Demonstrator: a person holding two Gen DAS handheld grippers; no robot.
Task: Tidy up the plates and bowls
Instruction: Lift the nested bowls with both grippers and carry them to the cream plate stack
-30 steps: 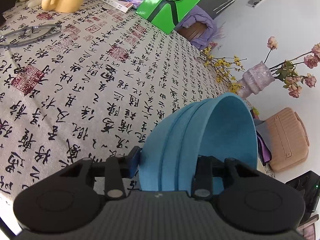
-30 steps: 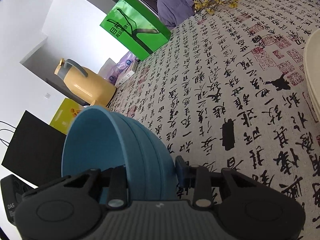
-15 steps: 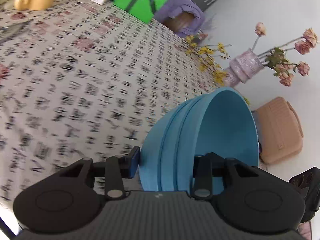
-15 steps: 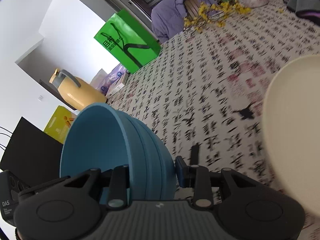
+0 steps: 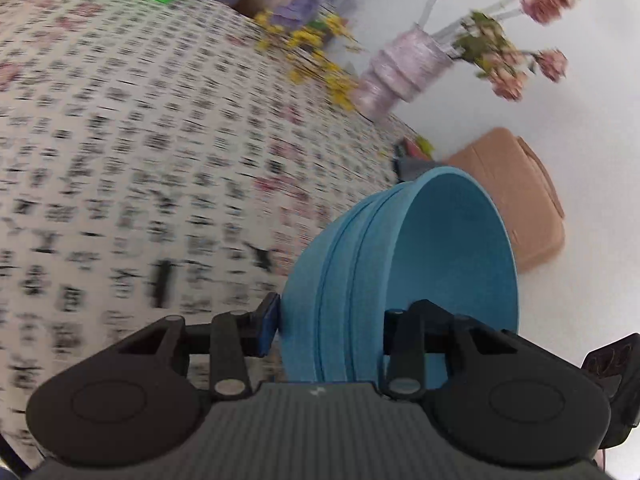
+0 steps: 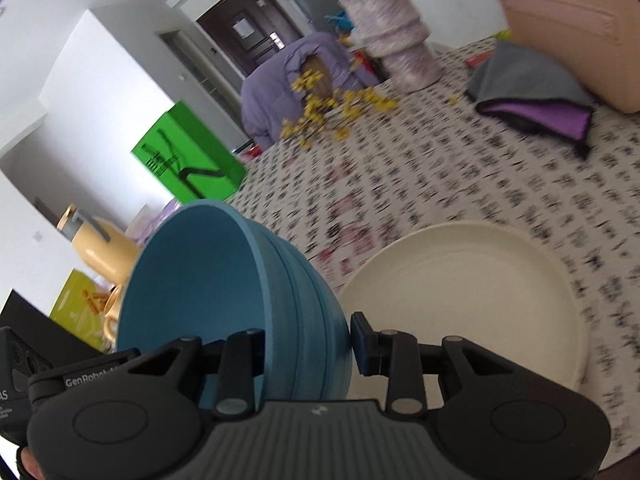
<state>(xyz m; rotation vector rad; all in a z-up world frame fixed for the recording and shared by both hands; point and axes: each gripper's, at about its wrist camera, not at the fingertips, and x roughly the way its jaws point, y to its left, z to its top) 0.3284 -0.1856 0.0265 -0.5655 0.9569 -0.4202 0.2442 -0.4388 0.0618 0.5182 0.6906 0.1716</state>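
Both the left gripper (image 5: 340,328) and right gripper (image 6: 308,344) pinch the nested blue bowls (image 6: 224,280), empty inside, beside an empty cream plate (image 6: 460,288) on the surface (image 6: 440,168).

White walls (image 6: 100,92), dark door (image 6: 244,40), bright daylight.

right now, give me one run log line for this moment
held: stack of blue bowls | left gripper: shut on rim | right gripper: shut on opposite rim | nearby: cream round plate on patterned tablecloth, bare
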